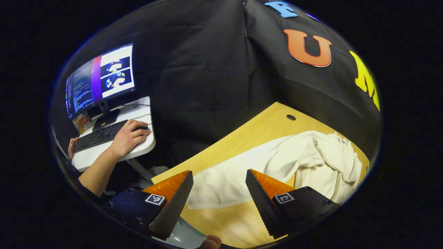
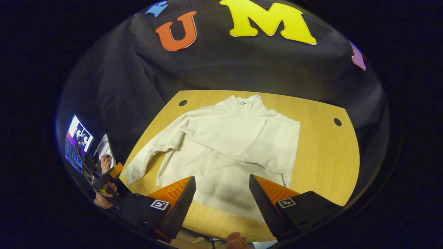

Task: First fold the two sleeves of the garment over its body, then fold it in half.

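Cream garment (image 2: 225, 145) lying flat on wooden table (image 2: 322, 152), one sleeve (image 2: 242, 138) folded across body, other sleeve (image 2: 145, 162) trailing off sideways. Left gripper (image 1: 218, 193) and right gripper (image 2: 221, 199) hovering above it, fingers apart, gripping nothing.

No readable text, monitor (image 1: 100, 77) writing too small (blurred)

Left claw (image 1: 218, 193) spread open above cream garment (image 1: 277, 166) on wooden worktop (image 1: 256, 128); beyond, hand (image 1: 128, 136) at keyboard (image 1: 98, 135), monitor (image 1: 100, 77) lit.
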